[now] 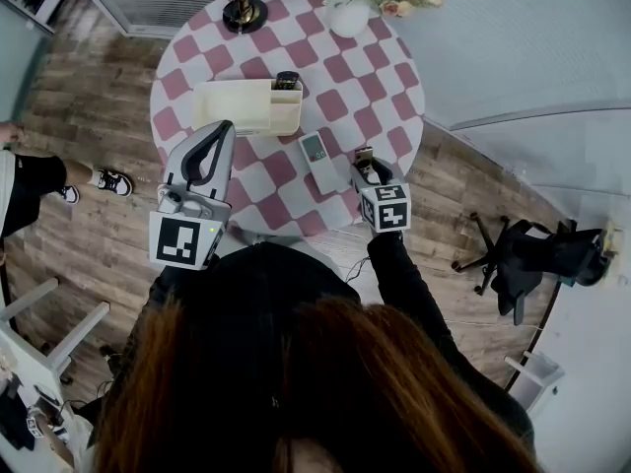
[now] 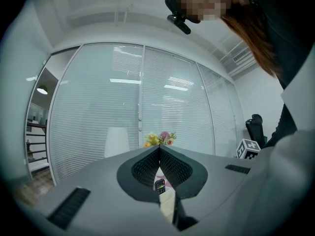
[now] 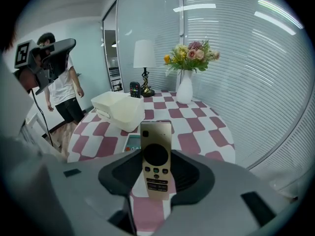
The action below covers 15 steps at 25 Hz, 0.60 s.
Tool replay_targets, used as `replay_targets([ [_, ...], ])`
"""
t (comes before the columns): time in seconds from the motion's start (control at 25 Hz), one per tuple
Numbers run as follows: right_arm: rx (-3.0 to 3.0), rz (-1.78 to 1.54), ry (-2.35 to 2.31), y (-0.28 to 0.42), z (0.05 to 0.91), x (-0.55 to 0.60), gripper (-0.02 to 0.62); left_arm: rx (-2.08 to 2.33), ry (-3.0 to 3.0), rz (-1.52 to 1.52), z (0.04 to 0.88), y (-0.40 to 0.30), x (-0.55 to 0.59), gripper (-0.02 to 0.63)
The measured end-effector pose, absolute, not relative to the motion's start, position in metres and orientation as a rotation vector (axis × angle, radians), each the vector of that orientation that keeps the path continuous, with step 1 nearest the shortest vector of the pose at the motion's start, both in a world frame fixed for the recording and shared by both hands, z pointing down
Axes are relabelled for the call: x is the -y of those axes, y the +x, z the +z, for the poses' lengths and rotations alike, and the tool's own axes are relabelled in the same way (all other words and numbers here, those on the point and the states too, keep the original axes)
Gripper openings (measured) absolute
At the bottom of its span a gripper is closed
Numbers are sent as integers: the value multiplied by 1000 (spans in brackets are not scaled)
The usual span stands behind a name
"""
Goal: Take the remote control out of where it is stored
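Observation:
A gold remote control (image 3: 156,157) with a round black pad stands between the jaws of my right gripper (image 3: 156,173), which is shut on it. From the head view that gripper (image 1: 366,167) hovers over the near right part of the round checkered table (image 1: 394,87). A cream storage box (image 1: 246,106) sits mid-table with a black remote (image 1: 287,80) standing at its right end. A white remote (image 1: 317,158) lies flat between the box and my right gripper. My left gripper (image 1: 223,129) hangs near the box's front, jaws meeting at the tip, holding nothing.
A lamp (image 1: 243,8) and a white vase of flowers (image 1: 350,13) stand at the table's far edge. A person (image 3: 61,87) stands left of the table, shoes (image 1: 110,181) on the wooden floor. A black office chair (image 1: 532,254) is at the right.

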State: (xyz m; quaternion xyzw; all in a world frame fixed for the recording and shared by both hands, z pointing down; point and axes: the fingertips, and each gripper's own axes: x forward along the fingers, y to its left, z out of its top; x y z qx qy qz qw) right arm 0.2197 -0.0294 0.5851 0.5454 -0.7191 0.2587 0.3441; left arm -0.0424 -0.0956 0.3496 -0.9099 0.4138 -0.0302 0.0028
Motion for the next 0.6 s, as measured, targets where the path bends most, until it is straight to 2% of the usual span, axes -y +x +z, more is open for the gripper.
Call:
replay_targets([
  [0.6,1874,691,1262,203,615,69,187,-1353,-2823,-82,351,-57,95,9],
])
